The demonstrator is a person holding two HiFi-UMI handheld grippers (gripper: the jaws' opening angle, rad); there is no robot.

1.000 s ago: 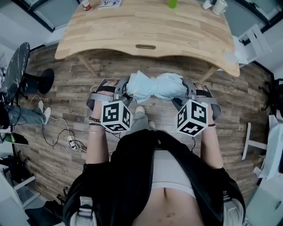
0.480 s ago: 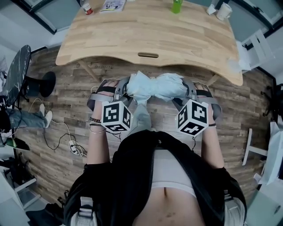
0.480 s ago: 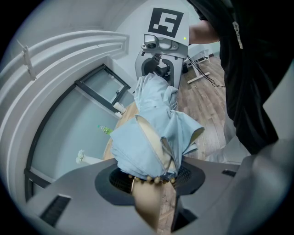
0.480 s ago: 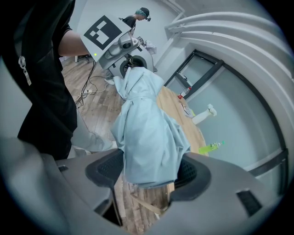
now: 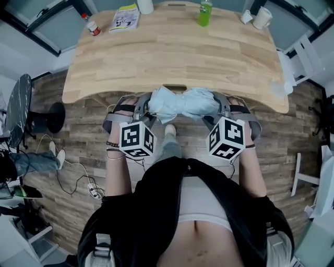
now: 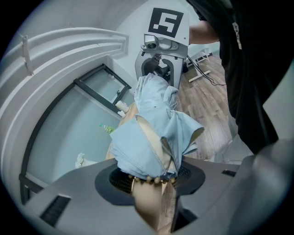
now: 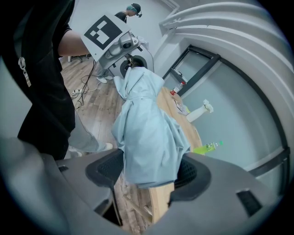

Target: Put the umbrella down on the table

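- Over the near edge of the desk [image 5: 172, 57], a person is holding a folded pale-blue umbrella [image 5: 180, 103] level between two hand-held tongs, one at each end.
- Left tongs [image 5: 147, 107] are clamping the umbrella's left end; the left gripper view is showing both pads pressing on the bundle [image 6: 151, 137] where a row of small beige rib tips and a beige flap are bunching between the jaws of the tongs [image 6: 149, 176].
- Right tongs [image 5: 219, 107] are clenching the opposite end, the blue fabric [image 7: 147, 133] filling the gap between the pads of the tongs [image 7: 147, 172] and draping over the right-hand one.
- Each tongs' camera is looking along the umbrella to the other tool at its far end: the right tongs [image 6: 158, 69] and the left tongs [image 7: 131, 62].
- From the head view, the umbrella is overlapping the desk's front rim, its nearer half hanging over the wooden floor [image 5: 78, 135]; whether it is touching the rim is not clear.
- Marker cubes [image 5: 136, 138] are facing up just nearer the person than the umbrella.
- Well apart from the umbrella, a green bottle [image 5: 204, 11], a booklet [image 5: 125, 16] and a mug [image 5: 261, 18] are standing along the desk's far side.
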